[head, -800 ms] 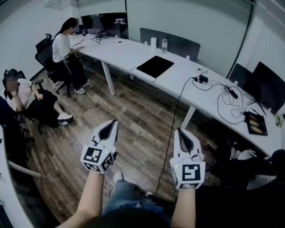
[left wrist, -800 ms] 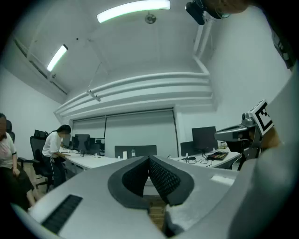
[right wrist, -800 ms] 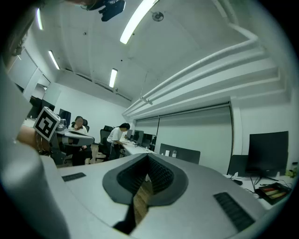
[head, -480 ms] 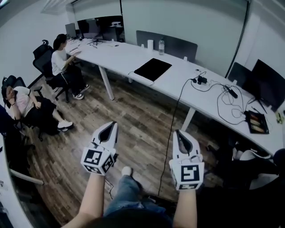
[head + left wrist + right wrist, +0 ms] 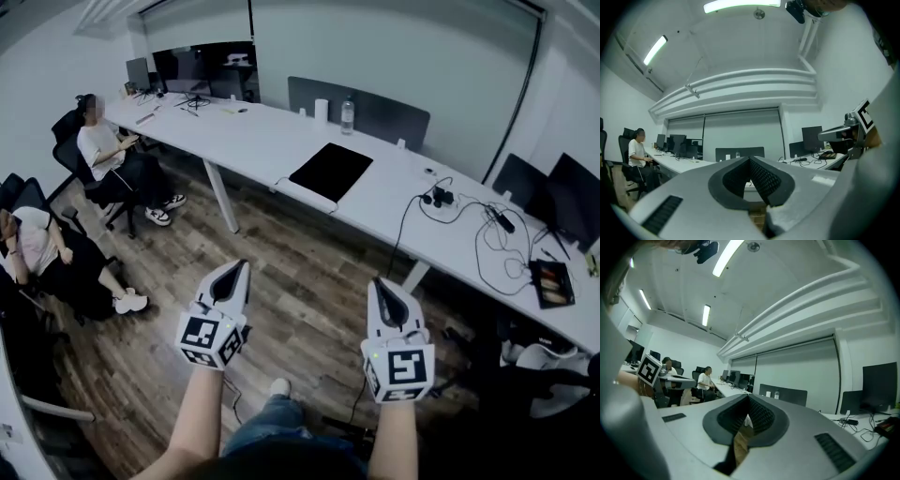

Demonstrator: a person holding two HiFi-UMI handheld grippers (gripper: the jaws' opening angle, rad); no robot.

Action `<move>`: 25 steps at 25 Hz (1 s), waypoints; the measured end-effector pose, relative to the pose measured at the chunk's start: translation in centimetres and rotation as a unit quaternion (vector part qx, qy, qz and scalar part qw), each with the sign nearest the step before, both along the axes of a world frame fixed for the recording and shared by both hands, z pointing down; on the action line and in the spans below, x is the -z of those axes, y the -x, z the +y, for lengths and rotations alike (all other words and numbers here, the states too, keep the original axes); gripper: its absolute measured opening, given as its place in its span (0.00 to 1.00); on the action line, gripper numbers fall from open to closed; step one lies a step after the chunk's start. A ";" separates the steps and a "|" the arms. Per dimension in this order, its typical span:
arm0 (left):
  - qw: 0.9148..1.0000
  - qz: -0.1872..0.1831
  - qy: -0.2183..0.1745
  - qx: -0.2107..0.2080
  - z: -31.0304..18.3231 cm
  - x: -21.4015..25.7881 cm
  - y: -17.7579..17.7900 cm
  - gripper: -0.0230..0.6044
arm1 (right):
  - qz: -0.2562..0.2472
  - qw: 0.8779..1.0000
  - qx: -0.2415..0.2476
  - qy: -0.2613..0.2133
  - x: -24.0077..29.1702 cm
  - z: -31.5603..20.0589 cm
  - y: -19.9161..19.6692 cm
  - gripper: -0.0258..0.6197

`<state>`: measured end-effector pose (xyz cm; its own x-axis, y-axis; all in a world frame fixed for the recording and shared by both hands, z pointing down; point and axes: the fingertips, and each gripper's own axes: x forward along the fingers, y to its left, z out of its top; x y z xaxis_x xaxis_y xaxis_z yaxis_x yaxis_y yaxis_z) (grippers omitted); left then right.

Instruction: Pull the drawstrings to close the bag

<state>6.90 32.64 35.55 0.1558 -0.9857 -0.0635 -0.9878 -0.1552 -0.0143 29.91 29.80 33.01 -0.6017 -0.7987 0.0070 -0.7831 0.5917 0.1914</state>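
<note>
The left gripper [image 5: 236, 268] and the right gripper [image 5: 379, 284] are hovering side by side above the wooden floor [image 5: 309, 248], both with jaws pressed together and pinching nothing. Beyond them a long white desk [image 5: 272, 141] is carrying a black pad [image 5: 330, 172]. Far to the left of the left gripper a person [image 5: 101, 150] is sitting. The bag is not showing in any view.

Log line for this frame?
left claw: shut, empty | right claw: shut, empty | both: held in air over floor | bag: not in view
</note>
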 end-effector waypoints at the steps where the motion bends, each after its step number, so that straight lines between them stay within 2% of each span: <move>1: 1.000 -0.001 -0.002 -0.003 -1.1 0.1 1.1 0.03 | 0.008 1.000 -0.009 0.004 -0.2 -1.0 1.2 0.03; 8: 1.000 -0.018 0.004 -0.024 -8.1 -0.7 8.3 0.03 | 0.036 0.998 -0.043 0.014 -1.6 -7.2 8.7 0.03; 13: 0.999 -0.004 0.010 -0.040 -11.4 -1.4 12.7 0.03 | 0.042 0.995 -0.085 0.018 -2.1 -9.9 11.7 0.03; 18: 0.999 0.008 0.013 -0.051 -14.7 -2.4 14.4 0.03 | 0.037 0.994 -0.100 0.038 -3.0 -13.0 12.6 0.03; 25: 0.998 0.006 0.023 -0.058 -20.6 -3.2 15.5 0.04 | 0.038 0.992 -0.109 0.049 -3.9 -19.1 13.9 0.03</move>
<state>-8.60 12.02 38.80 0.2691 -0.9629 -0.0207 -0.9630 -0.2693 0.0071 16.02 10.74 36.88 -0.4101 -0.9028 0.1296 -0.8797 0.4290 0.2050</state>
